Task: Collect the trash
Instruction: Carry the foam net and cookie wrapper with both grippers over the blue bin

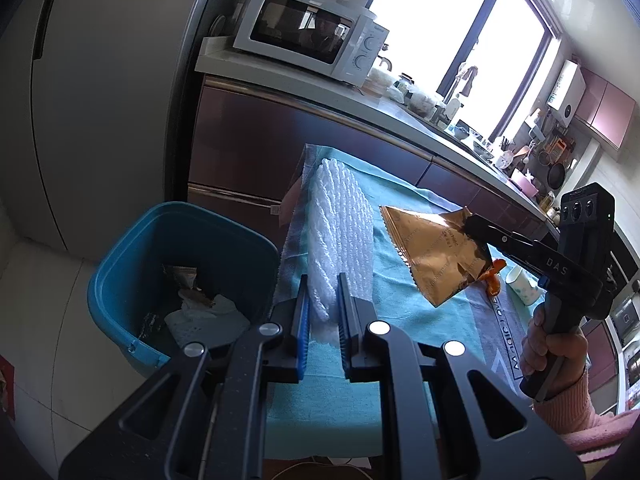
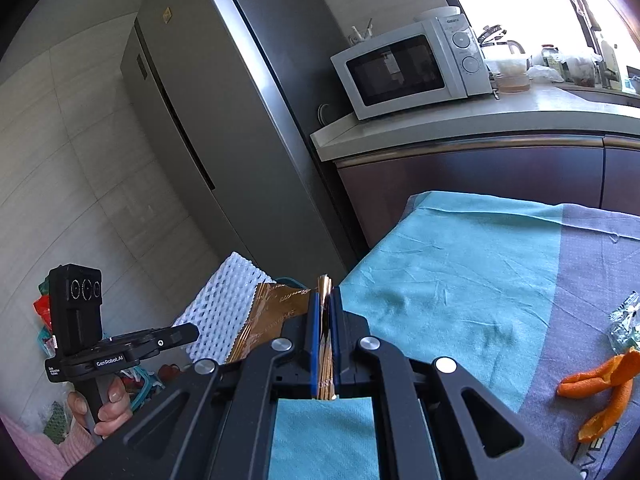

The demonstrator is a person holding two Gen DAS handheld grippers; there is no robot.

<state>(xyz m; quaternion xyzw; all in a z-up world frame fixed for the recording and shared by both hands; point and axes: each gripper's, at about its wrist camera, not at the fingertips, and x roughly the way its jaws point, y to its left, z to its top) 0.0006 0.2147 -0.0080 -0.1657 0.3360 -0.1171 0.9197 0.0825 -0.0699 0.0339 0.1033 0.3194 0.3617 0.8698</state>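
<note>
My left gripper [image 1: 325, 280] is shut on a white foam net sleeve [image 1: 340, 224], held over the table's left end; the sleeve also shows in the right wrist view [image 2: 224, 312]. My right gripper [image 2: 325, 300] is shut on a gold foil wrapper [image 2: 276, 312], held in the air above the table; the wrapper shows in the left wrist view [image 1: 436, 256] too. A blue trash bin [image 1: 120, 280] stands on the floor left of the table, with paper and wrappers inside.
The table is covered by a teal cloth [image 2: 460, 264]. Orange peel [image 2: 600, 392] and a clear crumpled wrapper [image 2: 624, 320] lie at its right. A white cup [image 1: 520, 284] stands on the table. A fridge [image 2: 208, 120], a counter and a microwave [image 2: 412, 68] stand behind.
</note>
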